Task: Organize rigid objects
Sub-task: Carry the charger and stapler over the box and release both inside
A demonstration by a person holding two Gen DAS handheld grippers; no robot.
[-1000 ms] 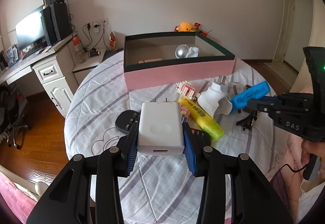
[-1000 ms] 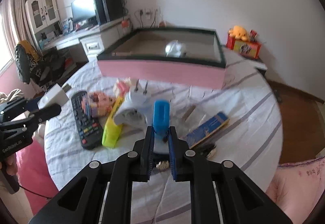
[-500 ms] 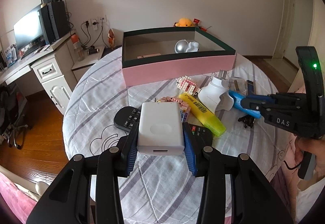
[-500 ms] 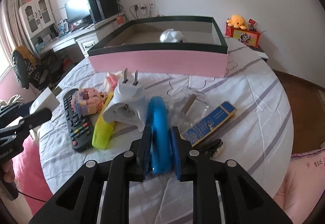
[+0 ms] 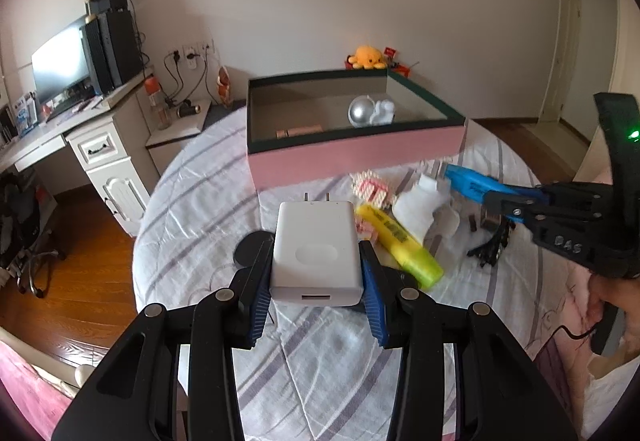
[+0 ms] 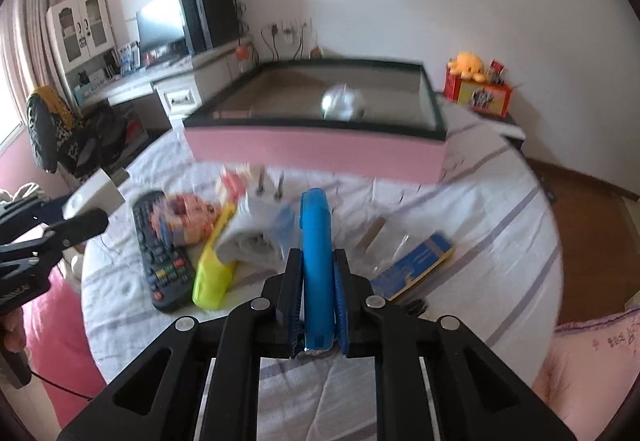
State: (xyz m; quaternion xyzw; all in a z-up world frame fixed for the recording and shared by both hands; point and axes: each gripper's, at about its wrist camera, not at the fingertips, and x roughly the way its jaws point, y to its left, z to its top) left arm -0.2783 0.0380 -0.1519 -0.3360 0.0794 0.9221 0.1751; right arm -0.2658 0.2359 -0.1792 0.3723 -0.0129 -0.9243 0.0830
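My left gripper (image 5: 316,273) is shut on a white wall charger (image 5: 314,247) and holds it above the round table, prongs pointing at the pink box (image 5: 352,155). My right gripper (image 6: 317,283) is shut on a blue highlighter (image 6: 316,249) and holds it above the clutter; it also shows in the left wrist view (image 5: 472,185). The box (image 6: 316,153) holds a silver ball (image 5: 360,112), a white figure and a small brown bar. A yellow highlighter (image 5: 396,241), a white plug adapter (image 5: 416,207), pink bricks (image 5: 372,191) and a black remote (image 6: 162,253) lie on the table.
A blue booklet (image 6: 416,261) and a black clip (image 5: 492,249) lie on the striped cloth at the right. A white desk (image 5: 96,149) with a monitor stands left of the table. A pink bed edge (image 6: 592,369) lies near me.
My right gripper has lifted the blue highlighter off the table and moved it toward the box. My left gripper, still holding the charger, has moved slightly toward the box.
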